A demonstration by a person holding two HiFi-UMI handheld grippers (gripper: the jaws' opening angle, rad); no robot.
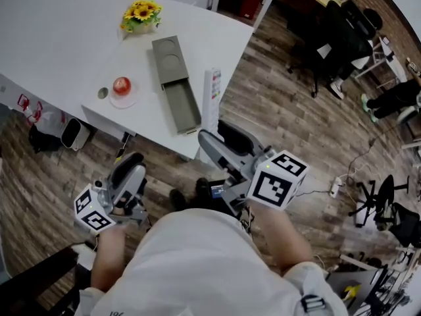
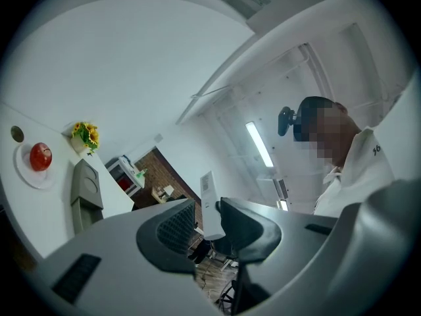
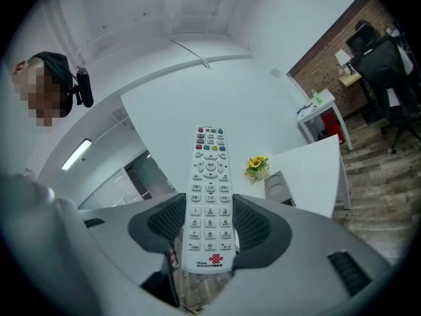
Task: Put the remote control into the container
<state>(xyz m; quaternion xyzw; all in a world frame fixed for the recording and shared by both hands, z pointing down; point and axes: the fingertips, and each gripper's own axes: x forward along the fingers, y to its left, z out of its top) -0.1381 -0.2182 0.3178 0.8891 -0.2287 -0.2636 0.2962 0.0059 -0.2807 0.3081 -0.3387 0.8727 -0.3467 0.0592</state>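
A white cloth shirt (image 1: 191, 262) fills the bottom of the head view, with both bare forearms reaching out from it. Each fist carries a grey moulded-plastic gripper tipped by a cube of black-and-white square markers.

The right gripper (image 1: 214, 137) is clamped on the remote (image 1: 212, 101), a long, slim white plastic slab. It stands upright out of the jaws, just off the near corner of the table (image 1: 59, 38). In the right gripper view the ribbed black pads (image 3: 161, 226) press both long edges of its lower half. The rows of rounded keys face the camera and a red logo sits at the bottom end.

The left gripper (image 1: 128, 170) hangs lower and to the left, well apart from the remote. In the left gripper view its jaws stand only a narrow gap apart and grip nothing; the remote shows edge-on beyond that gap.

The container (image 1: 172, 71) lies on the smooth white table near its front edge. It is a flat grey oblong box with a round recess in its lid. The lid is slid back, and the near half is a bare shallow trough. To its left a red apple (image 1: 122, 85) sits on a small white plate (image 1: 125, 99). A pot of yellow flowers (image 1: 140, 15) stands behind. The floor (image 1: 283, 110) is dark wood planking.
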